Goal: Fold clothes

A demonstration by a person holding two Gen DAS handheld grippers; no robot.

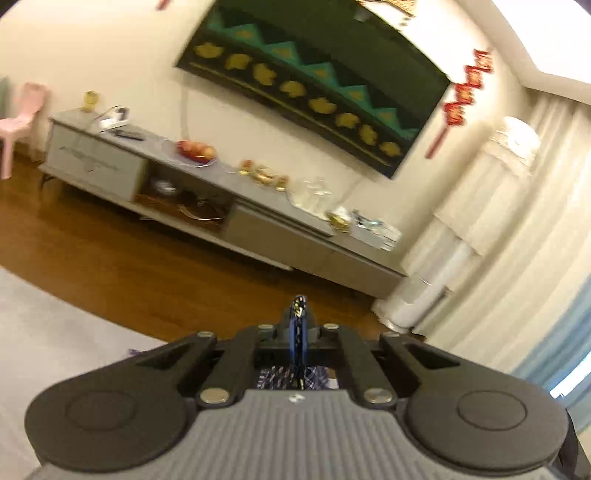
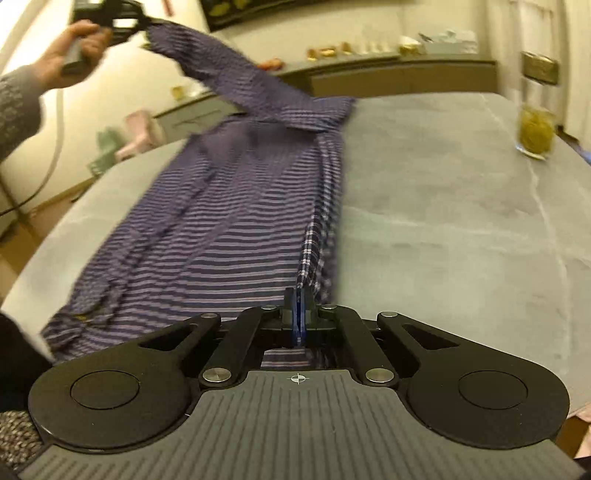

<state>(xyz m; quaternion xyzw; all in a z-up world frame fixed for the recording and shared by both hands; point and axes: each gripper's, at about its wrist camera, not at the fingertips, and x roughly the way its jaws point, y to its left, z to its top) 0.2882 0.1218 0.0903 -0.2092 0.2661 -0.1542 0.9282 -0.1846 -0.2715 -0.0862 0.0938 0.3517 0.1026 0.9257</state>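
Your left hand-held gripper is raised high, pinched on one end of the purple striped cotton shirt and lifting it off the pale grey counter. Your right hand-held gripper sits low, clamped on the shirt's near hem; the rest lies flat ahead, well apart from a glass jar.

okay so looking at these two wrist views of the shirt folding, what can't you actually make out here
- Left claw: its own view shows the jaws shut, with only a scrap of shirt behind the linkage; what the tips pinch is hidden.
- Right view: motion blur smears the left claw, so its hold on the lifted shirt end is unclear.
- Shirt's near hem: hidden under the right claw.
- Jar contents: blurred.
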